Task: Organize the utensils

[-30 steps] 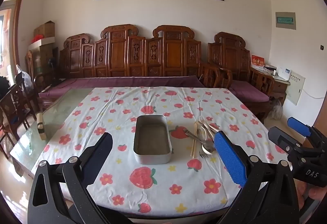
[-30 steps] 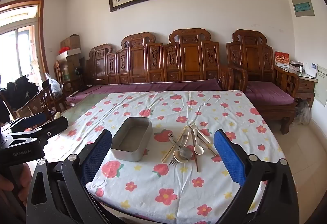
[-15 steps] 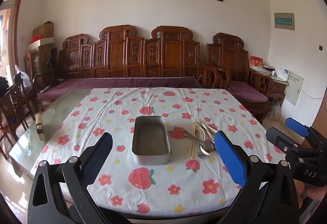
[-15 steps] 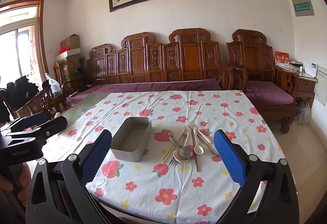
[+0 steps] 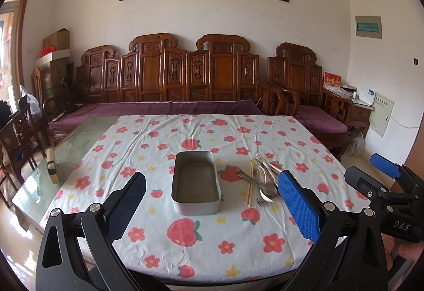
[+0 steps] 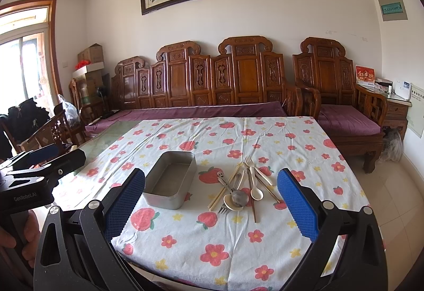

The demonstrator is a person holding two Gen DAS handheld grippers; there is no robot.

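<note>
Since every piece in the utensil pile point(image 6: 239, 191) still lies loose on the cloth, the step in hand looks like a first pick, and the pile sits ahead of the right gripper point(image 6: 211, 207), slightly toward its right finger. It holds a metal spoon point(image 6: 233, 191), a white spoon point(image 6: 255, 183), 2 forks and pale chopsticks point(image 6: 225, 191), all crossed and touching. The metal tray point(image 6: 171, 181) lies empty just left of the pile, ahead of that gripper's left finger. Both tools are released, fingers spread wide and holding nothing; the left gripper point(image 5: 212, 210) faces the tray head-on, with the pile off toward its right finger. A good pick probably starts with an outer piece, such as the white spoon, gripped across its handle so the rest stay put. The risk I judge greatest is dragging neighbours along. All of it rests on the flowered tablecloth point(image 6: 291, 158).
</note>
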